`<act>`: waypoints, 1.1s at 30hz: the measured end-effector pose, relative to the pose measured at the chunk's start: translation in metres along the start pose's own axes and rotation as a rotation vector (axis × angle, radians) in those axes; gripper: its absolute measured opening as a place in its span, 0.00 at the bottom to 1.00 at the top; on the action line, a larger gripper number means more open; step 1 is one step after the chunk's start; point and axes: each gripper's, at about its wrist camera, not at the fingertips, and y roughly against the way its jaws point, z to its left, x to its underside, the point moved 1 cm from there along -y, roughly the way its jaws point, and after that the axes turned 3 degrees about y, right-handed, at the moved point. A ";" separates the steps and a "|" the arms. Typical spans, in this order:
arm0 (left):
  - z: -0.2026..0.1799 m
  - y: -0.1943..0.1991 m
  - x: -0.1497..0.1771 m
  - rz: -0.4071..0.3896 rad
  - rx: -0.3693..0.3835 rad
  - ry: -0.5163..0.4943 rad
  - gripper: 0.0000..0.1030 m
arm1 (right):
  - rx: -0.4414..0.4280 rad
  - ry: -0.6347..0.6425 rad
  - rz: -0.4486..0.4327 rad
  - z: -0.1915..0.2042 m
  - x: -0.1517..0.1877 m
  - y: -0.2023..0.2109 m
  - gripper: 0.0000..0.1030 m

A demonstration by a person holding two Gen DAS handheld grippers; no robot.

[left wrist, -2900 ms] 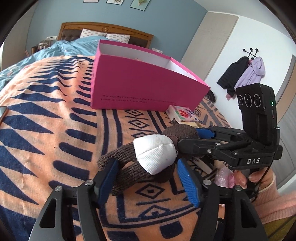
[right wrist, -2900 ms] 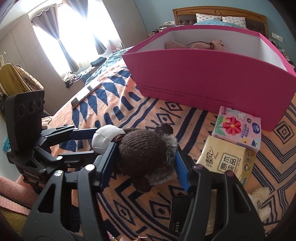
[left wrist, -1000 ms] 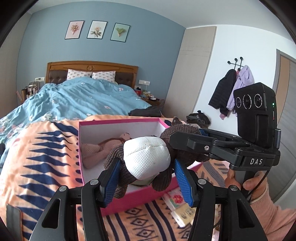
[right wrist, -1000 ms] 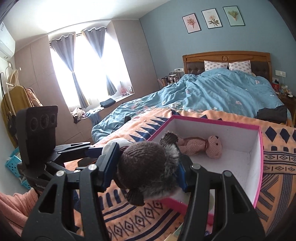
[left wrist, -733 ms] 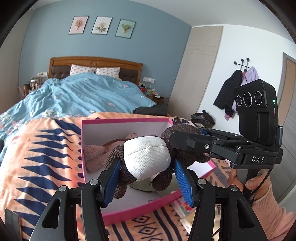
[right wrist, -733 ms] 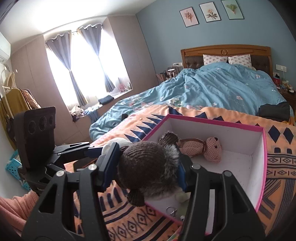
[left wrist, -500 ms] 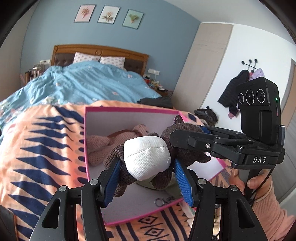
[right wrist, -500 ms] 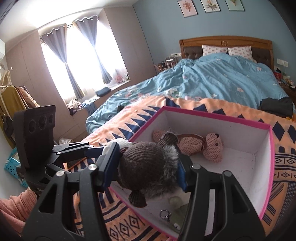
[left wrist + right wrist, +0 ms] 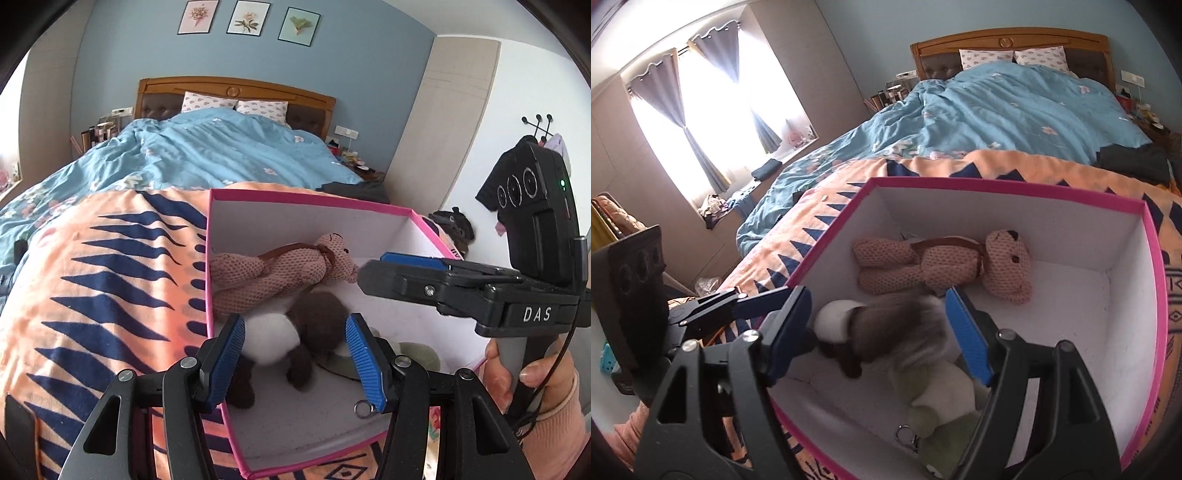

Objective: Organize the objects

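A brown and white plush toy [image 9: 291, 332] is motion-blurred inside the pink box [image 9: 306, 195], below both grippers; it also shows in the right wrist view [image 9: 882, 332]. My left gripper [image 9: 295, 363] is open above the box, its blue pads apart and touching nothing. My right gripper [image 9: 882, 336] is open too, and shows from the side in the left wrist view [image 9: 413, 264]. A pink knitted bear [image 9: 945, 262] lies at the back of the box. A pale green plush with a key ring [image 9: 934, 413] lies at the box's front.
The box stands on an orange and navy patterned blanket [image 9: 103, 280] on a bed with a blue duvet [image 9: 207, 155]. A hand [image 9: 532, 387] holds the right gripper at the right. Coats hang on the wall [image 9: 517, 162].
Both grippers carried the brown plush from the blanket up over the pink box. They have now opened, and the plush has dropped free into the box.
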 end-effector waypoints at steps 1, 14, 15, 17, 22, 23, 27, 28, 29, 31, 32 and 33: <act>-0.001 0.001 0.001 -0.004 0.003 -0.004 0.56 | -0.001 0.002 0.000 -0.001 0.002 0.001 0.74; -0.019 0.043 0.014 -0.088 0.078 -0.048 0.76 | -0.069 0.025 -0.059 0.018 0.020 0.040 0.74; -0.020 0.048 0.014 -0.096 0.087 -0.050 0.76 | -0.077 0.033 -0.070 0.022 0.021 0.046 0.74; -0.024 0.060 0.016 -0.115 0.099 -0.058 0.80 | -0.088 0.052 -0.091 0.030 0.023 0.057 0.74; -0.034 0.086 0.025 -0.147 0.147 -0.074 0.83 | -0.120 0.093 -0.135 0.052 0.033 0.086 0.75; -0.037 0.091 0.028 -0.153 0.149 -0.083 0.83 | -0.126 0.099 -0.144 0.056 0.036 0.092 0.76; -0.047 0.105 0.041 -0.154 0.168 -0.117 0.83 | -0.144 0.125 -0.168 0.068 0.052 0.116 0.76; -0.049 0.108 0.045 -0.149 0.183 -0.121 0.83 | -0.148 0.132 -0.175 0.071 0.057 0.122 0.76; -0.052 0.111 0.050 -0.138 0.216 -0.122 0.83 | -0.149 0.135 -0.181 0.072 0.064 0.129 0.76; -0.058 0.115 0.061 -0.119 0.254 -0.139 0.83 | -0.141 0.140 -0.183 0.074 0.079 0.140 0.76; -0.064 0.117 0.069 -0.109 0.267 -0.160 0.83 | -0.130 0.143 -0.186 0.073 0.088 0.146 0.76; -0.070 0.117 0.076 -0.093 0.277 -0.186 0.83 | -0.124 0.138 -0.185 0.071 0.097 0.151 0.77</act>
